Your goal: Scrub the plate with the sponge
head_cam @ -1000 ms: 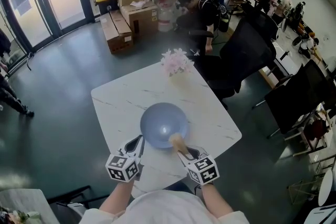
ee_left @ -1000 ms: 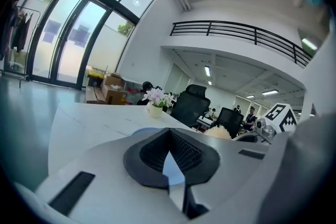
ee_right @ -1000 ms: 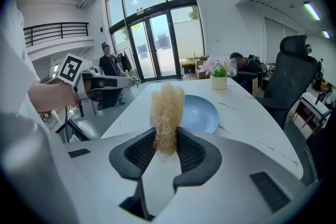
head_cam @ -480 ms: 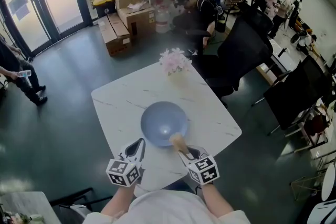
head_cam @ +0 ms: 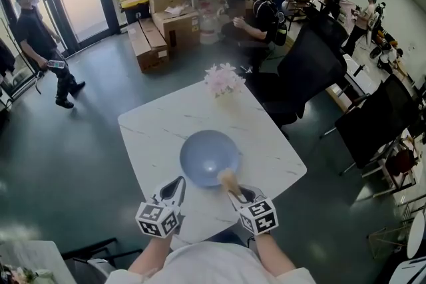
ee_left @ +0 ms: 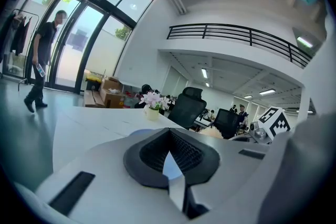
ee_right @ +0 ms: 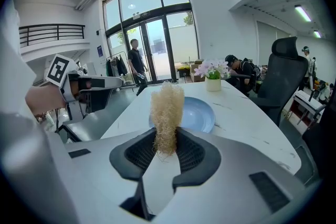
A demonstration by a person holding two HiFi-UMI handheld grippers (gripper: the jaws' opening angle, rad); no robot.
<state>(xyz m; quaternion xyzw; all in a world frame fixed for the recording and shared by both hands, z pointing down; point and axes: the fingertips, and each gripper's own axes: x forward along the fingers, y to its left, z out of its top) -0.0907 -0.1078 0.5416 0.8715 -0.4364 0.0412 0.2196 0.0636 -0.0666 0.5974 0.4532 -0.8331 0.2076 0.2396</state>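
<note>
A blue plate (head_cam: 210, 155) lies on the white marble table (head_cam: 152, 131), near its front edge. My right gripper (head_cam: 234, 188) is shut on a tan, fibrous sponge (head_cam: 227, 178). The sponge's tip rests over the plate's near right rim. In the right gripper view the sponge (ee_right: 167, 110) stands up between the pads, with the plate (ee_right: 202, 115) behind it. My left gripper (head_cam: 177, 184) is shut, its tips at the plate's near left rim. I cannot tell whether they pinch that rim. A sliver of the plate (ee_left: 139, 132) shows just past the jaws.
A small vase of pink flowers (head_cam: 224, 80) stands at the table's far corner. A black office chair (head_cam: 309, 70) is beyond the table on the right. Cardboard boxes (head_cam: 166, 23) sit on the floor behind, and a person (head_cam: 43, 43) walks at far left.
Both grippers, the sponge and the plate stay where they were. A person has walked into view on the floor at the far left.
</note>
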